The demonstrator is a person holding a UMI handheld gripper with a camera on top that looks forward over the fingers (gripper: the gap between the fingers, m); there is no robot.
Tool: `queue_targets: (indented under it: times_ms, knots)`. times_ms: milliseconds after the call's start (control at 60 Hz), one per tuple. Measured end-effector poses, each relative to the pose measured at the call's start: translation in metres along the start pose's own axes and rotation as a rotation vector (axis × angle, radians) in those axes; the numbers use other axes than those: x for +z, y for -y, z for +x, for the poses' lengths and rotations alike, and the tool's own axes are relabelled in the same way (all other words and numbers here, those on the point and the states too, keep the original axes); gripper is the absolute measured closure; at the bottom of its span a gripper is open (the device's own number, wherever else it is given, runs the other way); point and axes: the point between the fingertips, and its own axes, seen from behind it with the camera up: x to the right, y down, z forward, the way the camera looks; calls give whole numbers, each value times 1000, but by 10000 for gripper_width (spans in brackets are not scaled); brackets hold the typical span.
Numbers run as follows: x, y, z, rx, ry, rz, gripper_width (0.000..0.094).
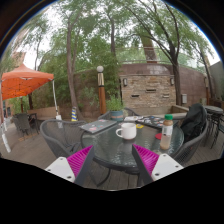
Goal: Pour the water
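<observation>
Holding nothing, your gripper (112,160) had its fingers wide apart; the bottle (167,133), upright, probably the water source, stood beyond the right finger, the mug (127,131) straight ahead.

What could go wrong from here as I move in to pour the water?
The gripper is open and holds nothing. The mug stands near the table edge, so a bump might tip it. The bottle is tall and narrow, close to a bag, so a wide approach could knock it.
</observation>
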Motion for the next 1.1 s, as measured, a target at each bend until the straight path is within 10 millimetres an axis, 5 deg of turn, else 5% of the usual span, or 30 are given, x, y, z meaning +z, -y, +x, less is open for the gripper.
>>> queue_targets:
  times_ms: [383,583,833,1100]
  knots:
    - [1,18,36,11,-115,43,109]
    - [15,14,84,2,-159,26,120]
    - [80,16,185,-61,-299,53,119]
    - [142,24,255,-48,-376,67,113]
